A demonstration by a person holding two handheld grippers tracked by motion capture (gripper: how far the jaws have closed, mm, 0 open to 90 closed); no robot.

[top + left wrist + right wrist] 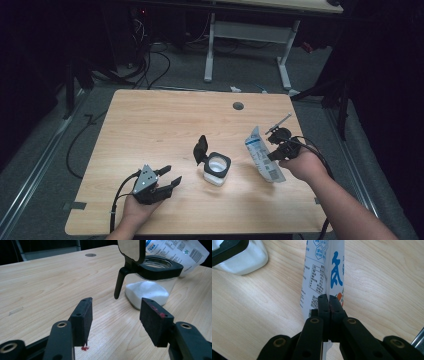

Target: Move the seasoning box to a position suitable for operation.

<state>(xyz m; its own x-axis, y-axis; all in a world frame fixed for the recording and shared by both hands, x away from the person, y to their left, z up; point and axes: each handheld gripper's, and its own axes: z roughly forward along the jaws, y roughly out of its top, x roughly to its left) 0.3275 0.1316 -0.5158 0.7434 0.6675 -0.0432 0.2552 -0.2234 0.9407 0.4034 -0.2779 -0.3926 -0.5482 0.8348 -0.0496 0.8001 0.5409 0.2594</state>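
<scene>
near the table's (150, 115) front edge, the left gripper (167, 176) rests in a hand, jaws parted with nothing between them, pointing at the jar (217, 169). the jar stands mid-table, lid flipped up, white powder inside, perhaps sugar or salt. toward the right edge, the right gripper (274, 155) has its jaws pinched together on the white printed pouch (262, 155), which looks to be lifted at a slant, its lower end near the table.

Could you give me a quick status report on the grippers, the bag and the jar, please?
Left gripper open, empty, short of the jar. Right gripper shut on the white bag, upright beside the jar. Jar lid flipped open; nothing between bag and jar.
</scene>
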